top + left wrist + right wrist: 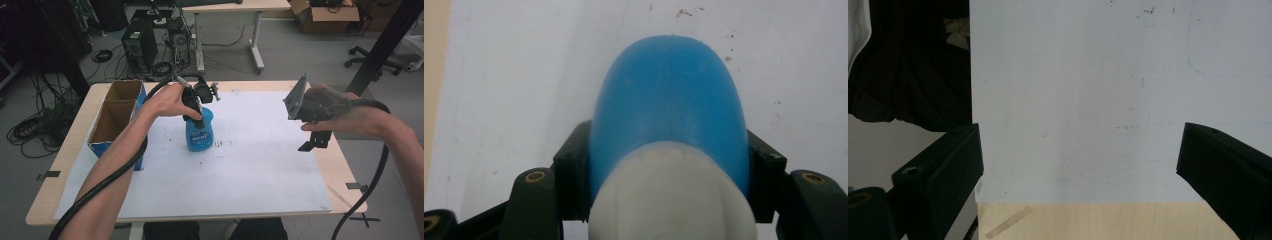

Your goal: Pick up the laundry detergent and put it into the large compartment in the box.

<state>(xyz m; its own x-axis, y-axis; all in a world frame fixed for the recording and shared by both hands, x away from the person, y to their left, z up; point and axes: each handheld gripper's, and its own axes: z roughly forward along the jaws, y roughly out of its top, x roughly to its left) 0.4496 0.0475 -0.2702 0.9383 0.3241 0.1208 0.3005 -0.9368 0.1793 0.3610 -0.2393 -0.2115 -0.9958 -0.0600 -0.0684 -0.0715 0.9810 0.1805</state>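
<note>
Cardboard box (116, 117) left of blue bottle (199, 131); white sheet (260, 165) beneath.

Around my table

An open cardboard box (116, 116) with blue sides sits at my left on the white sheet (260, 170). Beyond the table (345, 165), I see computer towers (139, 46), a white desk (235, 7) and an office chair (372, 60).

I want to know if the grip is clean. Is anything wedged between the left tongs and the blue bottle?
Nothing visible: the left tongs are shut directly on the blue bottle, a black pad flush against each side, just below its white cap.
</note>
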